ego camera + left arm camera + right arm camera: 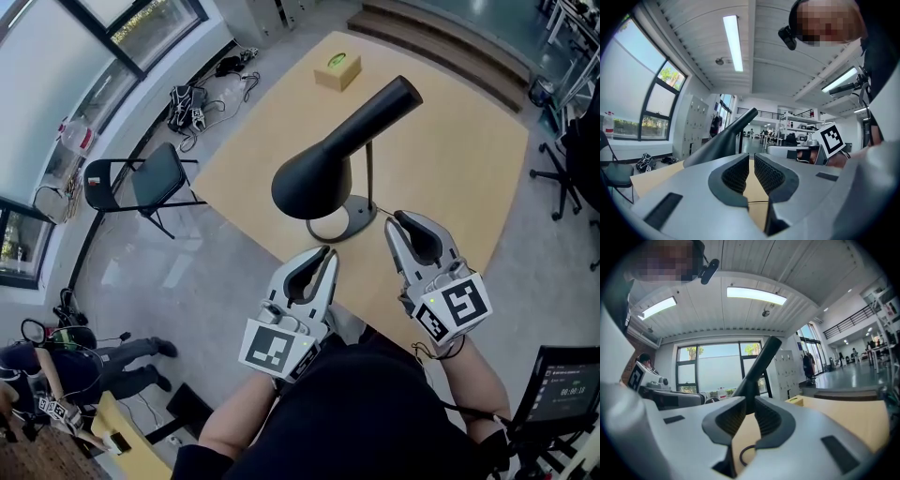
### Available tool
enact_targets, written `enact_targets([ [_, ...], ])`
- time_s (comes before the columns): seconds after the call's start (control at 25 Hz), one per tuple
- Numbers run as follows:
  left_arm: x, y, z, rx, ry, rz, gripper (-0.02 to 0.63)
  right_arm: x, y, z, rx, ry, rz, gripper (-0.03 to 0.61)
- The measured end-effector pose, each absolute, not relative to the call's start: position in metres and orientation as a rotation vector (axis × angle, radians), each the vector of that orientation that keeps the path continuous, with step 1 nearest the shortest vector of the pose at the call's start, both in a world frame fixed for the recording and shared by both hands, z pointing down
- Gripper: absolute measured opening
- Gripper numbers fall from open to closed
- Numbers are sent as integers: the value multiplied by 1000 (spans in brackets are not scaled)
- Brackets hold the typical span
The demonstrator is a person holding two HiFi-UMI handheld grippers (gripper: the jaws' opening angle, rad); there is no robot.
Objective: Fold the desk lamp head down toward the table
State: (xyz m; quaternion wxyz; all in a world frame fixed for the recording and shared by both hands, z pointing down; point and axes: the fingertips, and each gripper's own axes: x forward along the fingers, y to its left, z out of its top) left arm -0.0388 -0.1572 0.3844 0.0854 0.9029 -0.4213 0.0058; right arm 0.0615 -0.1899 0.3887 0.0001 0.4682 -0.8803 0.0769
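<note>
A black lamp (323, 164) stands on the desk (459, 159) near its front edge. Its round base (345, 222) lies flat and its cone-shaped head is raised and tilted, with the wide mouth toward the person. The left gripper (317, 255) hovers just in front of the base, and the right gripper (398, 223) is close beside it. Each gripper's fingers stand slightly apart with nothing between them. A small box (337, 71) sits at the far side of the desk.
</note>
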Motion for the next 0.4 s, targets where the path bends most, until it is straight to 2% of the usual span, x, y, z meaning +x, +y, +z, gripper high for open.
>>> enact_targets([
  [0.4,-32,-144,377,2677,-1291,28,37,68,-180,385,1431,-2778,243,63],
])
